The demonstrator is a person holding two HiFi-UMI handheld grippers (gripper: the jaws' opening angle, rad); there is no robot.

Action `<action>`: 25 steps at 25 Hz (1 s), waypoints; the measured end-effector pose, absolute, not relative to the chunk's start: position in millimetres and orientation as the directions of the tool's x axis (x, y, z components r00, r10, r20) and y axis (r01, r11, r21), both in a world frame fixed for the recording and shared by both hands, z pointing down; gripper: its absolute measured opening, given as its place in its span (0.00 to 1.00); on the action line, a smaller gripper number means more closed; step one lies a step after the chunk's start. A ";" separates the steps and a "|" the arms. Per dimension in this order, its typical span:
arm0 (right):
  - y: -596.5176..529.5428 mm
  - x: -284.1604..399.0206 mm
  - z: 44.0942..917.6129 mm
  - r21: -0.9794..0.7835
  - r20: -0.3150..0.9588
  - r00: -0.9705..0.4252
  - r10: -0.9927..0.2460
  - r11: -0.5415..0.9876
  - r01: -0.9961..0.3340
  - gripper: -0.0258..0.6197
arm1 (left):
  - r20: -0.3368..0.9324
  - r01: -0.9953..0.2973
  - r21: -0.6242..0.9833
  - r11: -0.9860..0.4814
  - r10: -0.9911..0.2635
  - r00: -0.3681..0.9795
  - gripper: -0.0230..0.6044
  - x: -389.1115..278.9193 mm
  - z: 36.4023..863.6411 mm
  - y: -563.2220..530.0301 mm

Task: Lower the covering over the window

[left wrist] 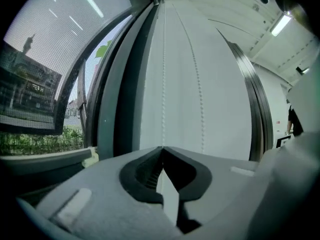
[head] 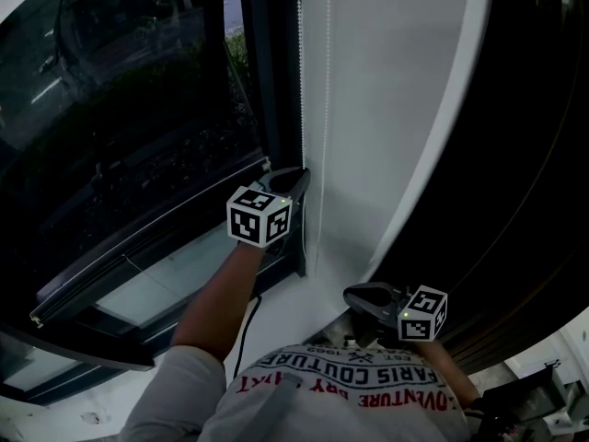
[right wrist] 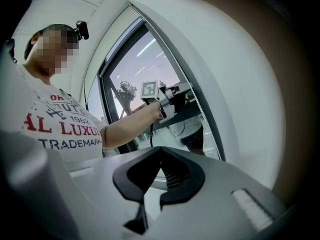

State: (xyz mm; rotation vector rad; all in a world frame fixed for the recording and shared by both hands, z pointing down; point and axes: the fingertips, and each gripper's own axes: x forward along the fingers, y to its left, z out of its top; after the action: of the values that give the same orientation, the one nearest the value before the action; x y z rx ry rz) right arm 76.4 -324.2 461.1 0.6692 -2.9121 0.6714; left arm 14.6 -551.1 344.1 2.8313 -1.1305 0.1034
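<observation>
A dark mesh blind (head: pixel 120 99) hangs over the window, its hem bar (head: pixel 147 247) low, with a strip of bare glass under it. The left gripper view shows the same mesh blind (left wrist: pixel 35 69) at upper left. A white bead chain (head: pixel 301 81) runs down the window frame in two strands. My left gripper (head: pixel 302 175) is shut on the left strand, and the bead chain (left wrist: pixel 163 84) drops straight into its closed tips (left wrist: pixel 162 148). My right gripper (head: pixel 350 295) hangs lower, near my body, shut with nothing in it (right wrist: pixel 160 148).
A white wall panel (head: pixel 386 81) stands just right of the chain, and a dark curved panel (head: pixel 534 155) lies beyond it. The dark window frame (head: pixel 276 63) is left of the chain. A white sill (head: pixel 276 311) and a thin black cable (head: pixel 247 330) lie below my left arm.
</observation>
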 end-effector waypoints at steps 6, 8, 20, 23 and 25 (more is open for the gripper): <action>-312.5 78.4 463.0 -0.403 0.174 -0.904 -0.391 0.809 -0.428 0.04 | 0.107 -0.674 0.074 -0.735 -0.667 0.738 0.05 17.5 354.8 -521.4; -308.3 80.0 463.8 -0.405 0.172 -0.904 -0.392 0.808 -0.428 0.04 | 0.101 -0.676 0.076 -0.733 -0.668 0.737 0.05 14.8 354.3 -510.2; -260.8 90.6 485.5 -0.454 0.154 -0.899 -0.411 0.779 -0.433 0.04 | 0.091 -0.665 0.046 -0.745 -0.660 0.746 0.04 14.4 351.4 -428.1; -245.4 96.5 489.1 -0.472 0.150 -0.897 -0.416 0.767 -0.435 0.04 | 0.087 -0.662 0.050 -0.748 -0.657 0.749 0.04 15.7 350.1 -408.1; -236.2 98.9 489.8 -0.472 0.151 -0.896 -0.418 0.766 -0.437 0.04 | 0.107 -0.651 0.038 -0.759 -0.644 0.757 0.04 21.0 353.1 -394.2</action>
State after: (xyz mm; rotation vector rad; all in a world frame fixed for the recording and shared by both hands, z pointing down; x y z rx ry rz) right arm 98.9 -236.2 489.8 0.7059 -2.9174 0.7932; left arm 21.0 -394.2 353.1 2.8762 -1.0611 0.1347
